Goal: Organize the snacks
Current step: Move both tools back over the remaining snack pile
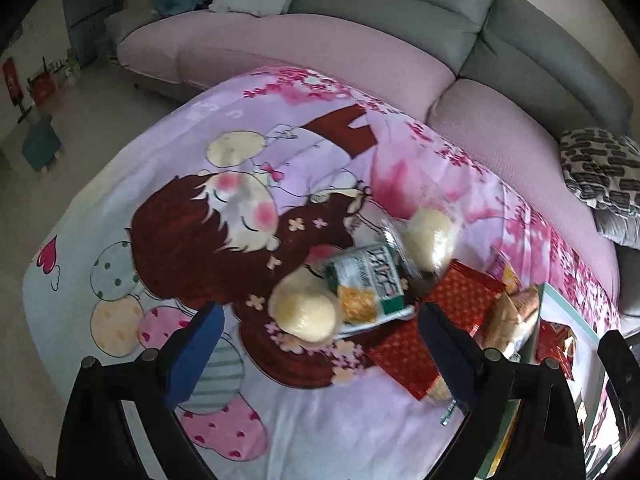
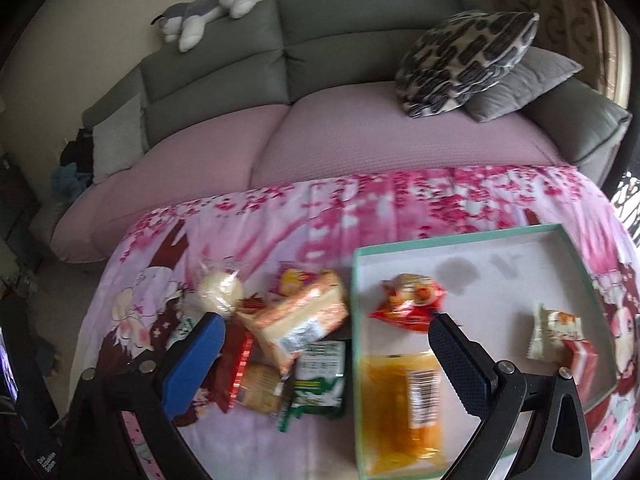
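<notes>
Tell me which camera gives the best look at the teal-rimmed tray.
The right wrist view. There the tray shows nearly whole, with its rim, white floor and the snack packets lying inside. In the left wrist view the tray is only a sliver at the right edge, partly hidden behind the gripper.

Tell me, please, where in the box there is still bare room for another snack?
The box is bare along its far side, behind the red packet, and between that and the white wrapper. The near left, under the orange pack, is taken.

Cartoon-print sheet (image 1: 160,248) under snacks (image 1: 360,284), tray (image 2: 460,238)
</notes>
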`<state>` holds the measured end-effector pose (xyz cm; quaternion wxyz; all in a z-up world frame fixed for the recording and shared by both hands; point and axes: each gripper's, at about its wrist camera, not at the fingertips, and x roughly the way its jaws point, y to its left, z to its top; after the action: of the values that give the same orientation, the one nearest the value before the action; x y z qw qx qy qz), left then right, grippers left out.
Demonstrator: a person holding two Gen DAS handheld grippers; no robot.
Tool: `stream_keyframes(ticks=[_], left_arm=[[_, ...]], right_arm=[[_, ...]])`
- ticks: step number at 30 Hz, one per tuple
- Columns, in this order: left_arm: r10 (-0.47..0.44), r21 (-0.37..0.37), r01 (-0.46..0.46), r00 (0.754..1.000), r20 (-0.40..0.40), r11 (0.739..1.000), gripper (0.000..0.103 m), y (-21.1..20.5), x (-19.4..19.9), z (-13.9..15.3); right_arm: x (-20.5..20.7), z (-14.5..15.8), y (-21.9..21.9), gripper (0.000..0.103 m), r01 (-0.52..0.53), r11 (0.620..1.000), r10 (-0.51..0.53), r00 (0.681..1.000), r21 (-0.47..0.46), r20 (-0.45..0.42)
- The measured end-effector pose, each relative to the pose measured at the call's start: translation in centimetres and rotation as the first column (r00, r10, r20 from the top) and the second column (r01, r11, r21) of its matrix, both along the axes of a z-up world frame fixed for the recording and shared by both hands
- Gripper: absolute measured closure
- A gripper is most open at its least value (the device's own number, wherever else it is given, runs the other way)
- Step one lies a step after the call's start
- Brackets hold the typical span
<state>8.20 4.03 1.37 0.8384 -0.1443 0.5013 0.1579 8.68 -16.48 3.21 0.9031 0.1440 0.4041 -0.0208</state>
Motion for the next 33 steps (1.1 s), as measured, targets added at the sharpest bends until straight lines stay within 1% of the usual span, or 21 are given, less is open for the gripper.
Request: stream_keyframes(ticks=[6,14,17,20,21,24,26,30,33], left_arm=[[0.042,-0.006,-0.042,0.998,-0.042,0.999,0.006,2.5,0.2,-0.8],[0.118,-0.024,-0.121,0.988,-0.100,0.992,0.006,5.4,-0.2,-2.4],[0.124,-0.044,-0.129,0.986,-0.115,0.991,0.006,5.9,-0.3,-2.9],[0.104,-0.070,-0.114,0.986,-0.133,0.991,0.006,5.9,0.0,-3.4],[0.096,-0.078,-0.107,0.985,-0.142,0.991,0.006,5.9,0.1,-3.7],[0.065,-0.064,-0.076,0.985,-0.161,0.995,0.006,5.4,0.6,-4.3],[0.048,-0.074,-0.061,0.985,-0.166,0.995,0.007,5.2,1.0,-4.5],[0.026,-0.095,-0.043,0.985,-0.169,0.995,0.016,4.9,1.3,-4.7],[0.011,-0.113,-0.030,0.986,-0.166,0.993,0.023,4.5,1.5,-4.8]], right_arm=[[0.7,-2.2,2.2,0.000,-0.048,0.998,0.049,0.998,0.027,-0.050],[-0.3,-4.6,3.5,0.000,-0.112,0.993,0.115,0.989,0.041,-0.098],[-0.6,-5.3,3.7,0.000,-0.127,0.991,0.131,0.984,0.035,-0.121],[-0.8,-5.5,3.6,0.000,-0.130,0.991,0.133,0.983,0.038,-0.127],[-0.7,-5.5,3.6,0.000,-0.130,0.991,0.134,0.983,0.037,-0.127],[-0.7,-5.6,3.9,0.000,-0.140,0.990,0.143,0.983,0.030,-0.118],[-0.6,-5.6,4.2,0.000,-0.148,0.989,0.150,0.982,0.023,-0.111],[-0.5,-5.1,4.4,0.002,-0.162,0.987,0.162,0.985,0.003,-0.060],[-0.1,-4.8,4.5,0.006,-0.167,0.985,0.167,0.986,-0.046,-0.013]])
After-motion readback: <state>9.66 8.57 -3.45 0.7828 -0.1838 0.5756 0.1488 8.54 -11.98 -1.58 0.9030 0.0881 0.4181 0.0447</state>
